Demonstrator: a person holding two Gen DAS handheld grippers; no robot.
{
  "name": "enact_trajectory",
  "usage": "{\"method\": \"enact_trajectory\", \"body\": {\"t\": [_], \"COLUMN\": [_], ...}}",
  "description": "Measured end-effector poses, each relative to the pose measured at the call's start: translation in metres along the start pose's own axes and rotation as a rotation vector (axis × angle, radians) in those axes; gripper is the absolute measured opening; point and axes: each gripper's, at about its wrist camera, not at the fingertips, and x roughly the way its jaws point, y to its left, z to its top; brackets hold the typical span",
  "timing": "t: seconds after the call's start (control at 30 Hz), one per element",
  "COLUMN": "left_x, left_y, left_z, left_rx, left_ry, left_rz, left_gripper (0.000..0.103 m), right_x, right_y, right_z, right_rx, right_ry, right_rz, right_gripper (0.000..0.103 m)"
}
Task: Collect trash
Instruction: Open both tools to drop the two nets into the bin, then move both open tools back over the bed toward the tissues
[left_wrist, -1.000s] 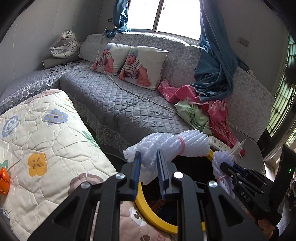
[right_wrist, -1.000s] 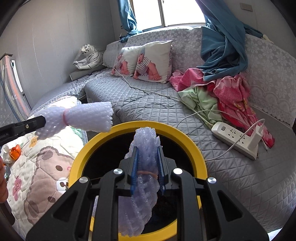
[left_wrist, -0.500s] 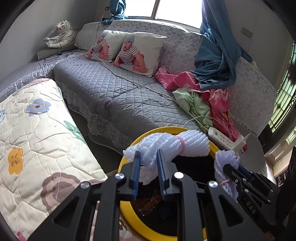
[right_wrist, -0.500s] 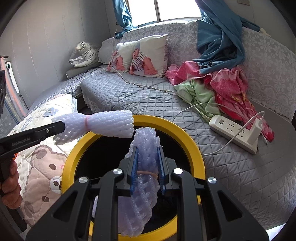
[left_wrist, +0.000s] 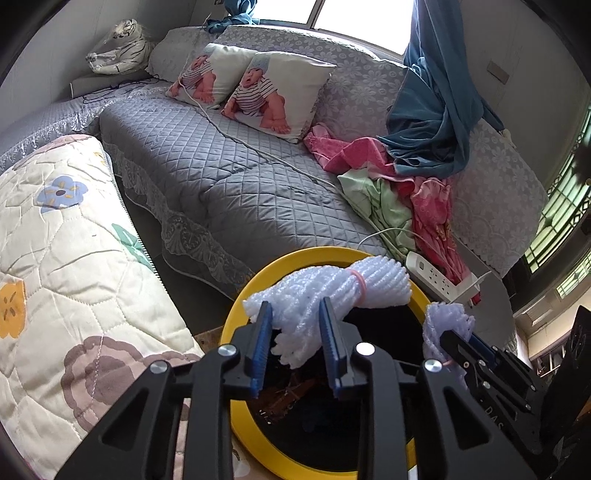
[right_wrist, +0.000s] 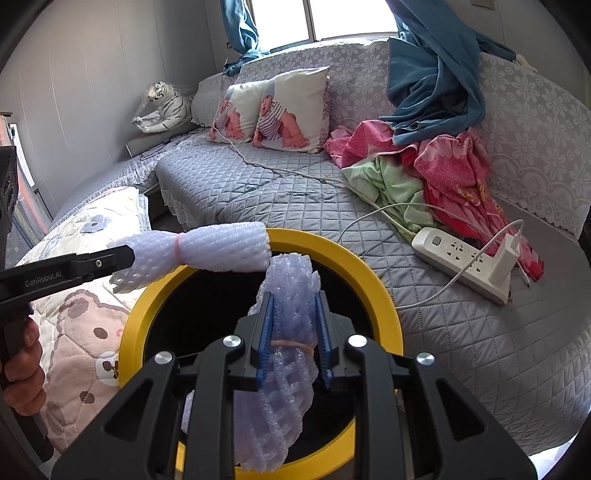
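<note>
Left gripper (left_wrist: 295, 341) clamps white foam (left_wrist: 332, 291), right (right_wrist: 293, 339) clamps lilac foam (right_wrist: 288, 295), over bin (right_wrist: 384, 295); light foam may snag pads or miss the rim.

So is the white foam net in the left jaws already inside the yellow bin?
Not yet. The white foam net hangs clamped in the left gripper, over the yellow bin opening.

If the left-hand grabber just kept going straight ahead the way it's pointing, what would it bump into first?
Probably the far yellow rim of the bin. The left gripper, shut on the white foam net, points across the bin's mouth; beyond lies the grey sofa. Depth is unclear.
</note>
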Motion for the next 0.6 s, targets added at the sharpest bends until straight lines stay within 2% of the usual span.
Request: {"method": "enact_trajectory", "body": {"t": [0.07,0.17,0.37,0.6], "left_x": [-0.002,-0.004,-0.017,-0.046], "left_y": [0.002,0.005,0.015,0.045], "left_z": [0.001,0.002,0.005,0.010], "left_rx": [-0.016,-0.049,-0.073,-0.126], "left_ry": [-0.007,-0.010,-0.056,-0.122], "left_rz": [-0.005,-0.018,0.011,0.050], "left_gripper": [0.036,0.045,0.048,0.048], "right_x": [-0.001,-0.004,-0.014,-0.028], "right_y": [0.000,-0.003,-0.002,0.007], "right_z": [0.001,0.001,0.003,0.005], "right_rx": [0.000,0.023,0.011,-0.016], "right_ry": [-0.002,-0.012,-0.039,-0.067], "right_rz": [-0.012,-0.013,-0.049,-0.046], "right_gripper": [0.026,0.049,0.049,0.049]}}
